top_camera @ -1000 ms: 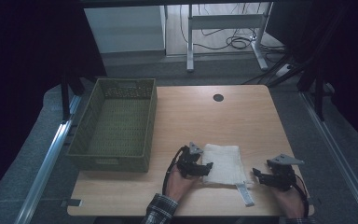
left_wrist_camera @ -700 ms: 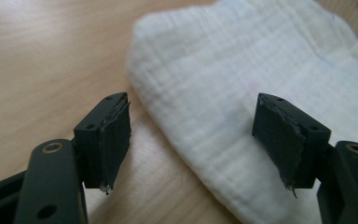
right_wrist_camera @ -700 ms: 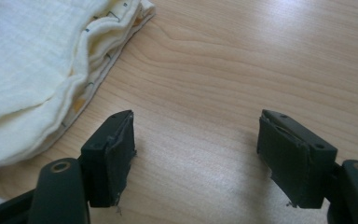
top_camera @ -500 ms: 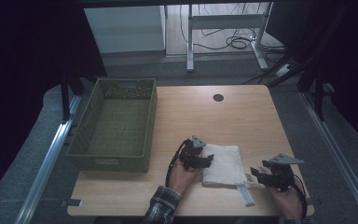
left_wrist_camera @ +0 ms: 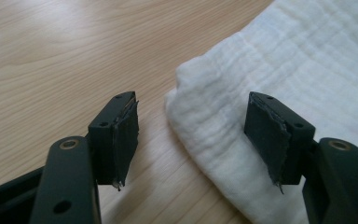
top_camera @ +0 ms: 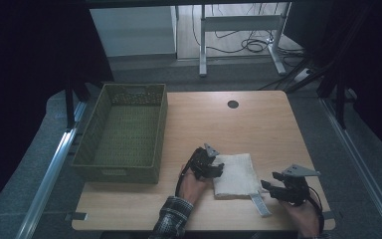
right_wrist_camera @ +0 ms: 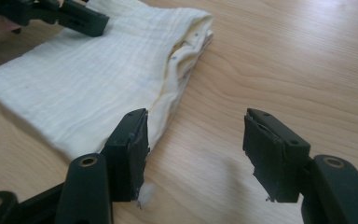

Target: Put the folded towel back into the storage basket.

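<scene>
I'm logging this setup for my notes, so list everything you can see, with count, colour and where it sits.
Folded white muslin cloth: one, white, near edge of table, between the tools.
Green woven basket: one, olive green, left side of table.
Light wooden table: one, pale wood; dark round hole near far edge.
Left tool: one, black, jaws open astride the cloth's left edge.
Right tool: one, black, jaws open at the cloth's right edge.
Checked sleeve: one, left forearm.
</scene>
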Demonstrator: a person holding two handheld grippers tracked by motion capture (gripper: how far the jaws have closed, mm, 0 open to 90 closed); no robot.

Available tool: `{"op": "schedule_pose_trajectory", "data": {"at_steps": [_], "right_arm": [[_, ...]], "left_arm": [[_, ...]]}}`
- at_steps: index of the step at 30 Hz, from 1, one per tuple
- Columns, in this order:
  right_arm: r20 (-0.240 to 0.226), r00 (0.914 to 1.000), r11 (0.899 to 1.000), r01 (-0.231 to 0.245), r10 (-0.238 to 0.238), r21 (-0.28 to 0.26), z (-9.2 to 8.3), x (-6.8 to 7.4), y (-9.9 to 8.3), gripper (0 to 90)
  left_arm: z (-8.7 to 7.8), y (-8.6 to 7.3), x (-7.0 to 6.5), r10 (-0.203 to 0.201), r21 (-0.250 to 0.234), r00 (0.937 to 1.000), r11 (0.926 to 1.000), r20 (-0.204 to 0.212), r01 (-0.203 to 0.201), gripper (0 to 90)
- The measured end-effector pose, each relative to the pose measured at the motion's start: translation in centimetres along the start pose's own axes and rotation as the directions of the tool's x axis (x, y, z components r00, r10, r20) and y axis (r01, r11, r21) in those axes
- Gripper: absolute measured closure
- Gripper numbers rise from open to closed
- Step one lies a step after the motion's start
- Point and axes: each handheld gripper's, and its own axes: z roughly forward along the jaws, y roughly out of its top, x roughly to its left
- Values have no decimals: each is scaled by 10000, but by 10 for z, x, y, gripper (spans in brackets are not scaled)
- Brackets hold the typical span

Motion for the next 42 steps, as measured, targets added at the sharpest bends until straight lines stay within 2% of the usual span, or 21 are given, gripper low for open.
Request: {"op": "schedule_pose_trajectory", "data": {"at_steps": [2, 5, 10, 12, 14, 17, 18, 20, 22, 25, 26, 30, 34, 42], "right_arm": [[-110, 9998, 9998, 138, -137, 116, 3, 6, 2, 406], [-257, 9996, 9998, 92, -87, 168, 7, 11, 5, 406], [-461, 9989, 9993, 132, -115, 359, 17, 21, 9, 407], [-476, 9988, 9987, 94, -69, 505, 21, 24, 9, 406], [-508, 9986, 9976, 155, -121, 673, 26, 27, 9, 406], [-552, 9983, 9942, 221, -164, 1052, 36, 30, 7, 407], [-576, 9982, 9947, 241, -184, 1004, 37, 32, 6, 414], [-624, 9978, 9933, 272, -203, 1119, 37, 33, 7, 490], [-704, 9973, 9937, 279, -203, 1089, 36, 35, 7, 586], [-1197, 9928, 9938, 142, -10, 1102, 36, 36, 6, 751], [-1309, 9914, 9936, 110, 39, 1127, 35, 36, 6, 776], [-1170, 9926, 9912, 476, -330, 1235, 34, 40, 9, 808], [-1393, 9901, 9931, 299, -139, 1133, 31, 37, 11, 809], [-1514, 9884, 9969, 235, -119, 749, 23, 36, 24, 809]], "left_arm": [[-6, -1, 4, -115, -108, 9999, 9999, -28, 115, 353], [-10, 0, 9, -254, -233, 9997, 9994, 24, 254, 360], [-4, 5, 16, -475, -289, 9980, 9984, 413, 487, 368], [-1, 7, 18, -486, -221, 9979, 9985, 420, 496, 368], [4, 9, 21, -665, -125, 9959, 9976, 608, 674, 369], [11, 7, 21, -516, 182, 9967, 9986, 631, 506, 407], [12, 6, 21, -420, 238, 9968, 9989, 675, 404, 434], [12, 4, 21, -442, 78, 9951, 9990, 886, 437, 494], [11, 3, 21, -395, 35, 9923, 9992, 1177, 393, 613], [11, 2, 21, -562, 62, 9860, 9984, 1571, 560, 762], [11, 2, 21, -594, 47, 9851, 9982, 1617, 594, 792], [8, 3, 20, -414, 23, 9887, 9991, 1444, 415, 832], [-1, 6, 20, -422, -226, 9896, 9987, 1376, 457, 834], [-20, 18, 20, 20, -392, 9954, 9992, 956, 18, 832]]}}
